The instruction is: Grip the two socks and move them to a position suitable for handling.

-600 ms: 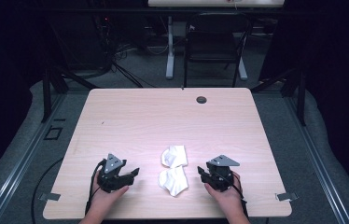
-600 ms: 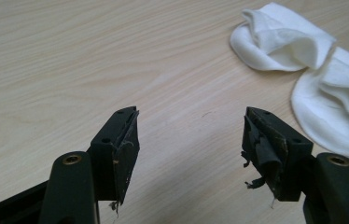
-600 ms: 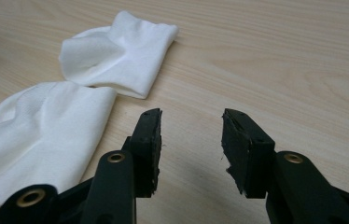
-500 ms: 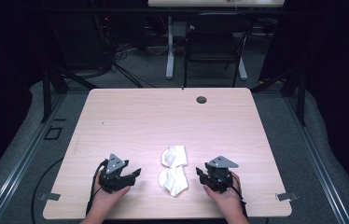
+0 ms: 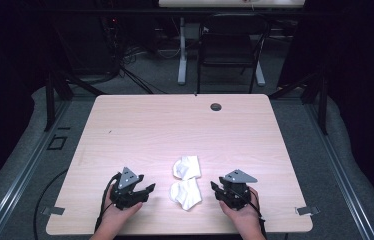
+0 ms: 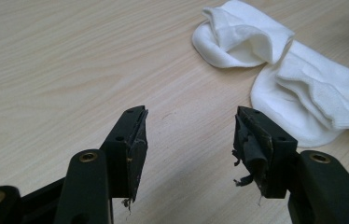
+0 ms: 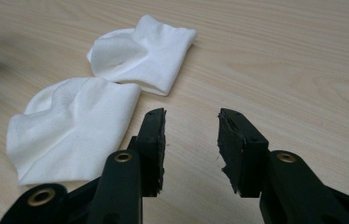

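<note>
Socks: I see two soft white ribbed socks [image 5: 186, 181], crumpled, touching, on the pale wood-grain desk [image 5: 140, 130].
Left hand-held gripper [image 6: 189, 140]: jaws wide, nothing between, beside the socks.
Right hand-held gripper [image 7: 191, 140]: jaws apart, empty.
</note>
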A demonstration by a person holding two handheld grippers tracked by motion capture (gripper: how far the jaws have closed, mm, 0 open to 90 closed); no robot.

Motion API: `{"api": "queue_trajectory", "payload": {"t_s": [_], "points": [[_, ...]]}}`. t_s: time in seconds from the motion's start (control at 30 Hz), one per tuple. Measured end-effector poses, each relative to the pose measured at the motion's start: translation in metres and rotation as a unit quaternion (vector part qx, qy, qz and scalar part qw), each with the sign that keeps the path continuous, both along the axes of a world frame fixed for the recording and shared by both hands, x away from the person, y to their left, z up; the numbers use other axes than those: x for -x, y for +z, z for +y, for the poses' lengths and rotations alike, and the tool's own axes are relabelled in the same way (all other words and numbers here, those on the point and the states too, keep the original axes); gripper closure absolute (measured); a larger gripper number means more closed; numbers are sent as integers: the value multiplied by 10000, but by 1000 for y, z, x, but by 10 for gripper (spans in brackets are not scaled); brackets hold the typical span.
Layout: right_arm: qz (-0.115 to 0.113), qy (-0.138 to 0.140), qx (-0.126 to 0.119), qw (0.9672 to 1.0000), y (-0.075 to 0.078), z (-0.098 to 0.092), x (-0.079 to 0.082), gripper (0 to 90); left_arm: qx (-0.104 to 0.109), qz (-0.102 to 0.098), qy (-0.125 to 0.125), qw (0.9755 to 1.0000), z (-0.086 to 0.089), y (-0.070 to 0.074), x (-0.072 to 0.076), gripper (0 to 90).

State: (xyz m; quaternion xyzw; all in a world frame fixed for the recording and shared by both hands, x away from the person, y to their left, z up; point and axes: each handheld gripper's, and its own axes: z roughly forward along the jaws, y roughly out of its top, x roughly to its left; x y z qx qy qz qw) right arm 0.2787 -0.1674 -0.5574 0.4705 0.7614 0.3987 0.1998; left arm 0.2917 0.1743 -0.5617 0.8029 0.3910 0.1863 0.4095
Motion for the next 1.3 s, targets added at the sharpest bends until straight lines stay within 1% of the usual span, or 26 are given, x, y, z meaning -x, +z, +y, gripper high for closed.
{"api": "queue_trajectory", "payload": {"t_s": [0.1, 0.13, 0.2, 0.23, 0.33, 0.4, 0.43, 0.47, 0.5, 0.57, 0.6, 0.63, 0.73, 0.77, 0.8, 0.87, 0.9, 0.93, 0.97, 1.0, 1.03, 1.07, 1.1, 1.17, 1.2, 1.3], "points": [[50, -25, 8, 10000, -2, 1, -1, 595, 33, -25, 7, 10000, 0, 1, 0, 447], [52, 2, 65, 10000, -2, 0, -2, 598, 26, -61, 25, 10000, -1, 2, 0, 449], [38, 26, 18, 10000, -2, 0, -2, 600, 72, -76, 29, 9999, -1, 2, 1, 451], [8, -5, -18, 10000, -1, 1, 0, 595, 112, -55, 46, 9999, -1, 2, 2, 451], [-34, 18, -12, 10000, 0, 3, 1, 606, 58, -10, -2, 10000, -4, 3, 4, 451], [-69, 45, 18, 10000, 1, 5, 3, 618, 11, -50, -75, 10000, -7, 3, 6, 455], [-93, 26, -16, 10000, 2, 6, 4, 634, 8, -61, -104, 9999, -9, 3, 7, 457], [-93, 62, -48, 9999, 3, 7, 5, 642, 28, -44, -153, 9999, -12, 2, 8, 460], [-60, 191, -75, 9998, 6, 9, 7, 663, -33, -26, -208, 9998, -14, 2, 9, 466], [-45, 218, -110, 9997, 7, 10, 8, 681, -71, -45, -281, 9996, -18, 1, 12, 469], [-35, 311, -144, 9994, 10, 12, 10, 722, -115, -63, -326, 9994, -20, 1, 13, 475], [-35, 311, -144, 9994, 10, 12, 10, 722, -113, -71, -372, 9992, -22, 1, 15, 475], [-41, 474, -139, 9988, 15, 15, 15, 763, -96, -48, -480, 9988, -27, 1, 17, 486], [-76, 516, -189, 9985, 16, 18, 16, 770, -78, -47, -496, 9987, -28, 1, 18, 486], [-68, 552, -184, 9983, 17, 19, 17, 781, -27, -12, -488, 9988, -29, 1, 18, 486], [-62, 599, -154, 9981, 15, 23, 18, 785, 9, 30, -518, 9987, -29, 1, 17, 487], [-45, 623, -74, 9980, 14, 24, 17, 792, 1, 31, -526, 9986, -28, 1, 17, 488], [55, 642, -93, 9979, 11, 26, 16, 793, 65, 81, -495, 9987, -28, 1, 17, 490], [55, 642, -93, 9979, 11, 26, 16, 793, 85, 92, -493, 9987, -27, 1, 16, 490], [78, 659, -101, 9977, 9, 28, 16, 793, 165, 150, -461, 9987, -27, 1, 16, 492], [84, 644, -121, 9978, 7, 31, 15, 798, 178, 165, -478, 9986, -26, 1, 15, 500], [92, 674, -51, 9977, 4, 36, 13, 815, 169, 162, -469, 9986, -26, 1, 15, 507], [92, 674, -51, 9977, 4, 36, 13, 815, 148, 155, -448, 9988, -26, 1, 15, 507], [76, 791, 46, 9968, 0, 43, 12, 827, 142, 171, -435, 9988, -26, 0, 14, 520], [76, 791, 46, 9968, 0, 43, 12, 827, 119, 175, -414, 9989, -26, -1, 14, 520], [86, 892, 217, 9957, -4, 49, 13, 803, 181, 229, -399, 9988, -25, -2, 12, 522]]}}
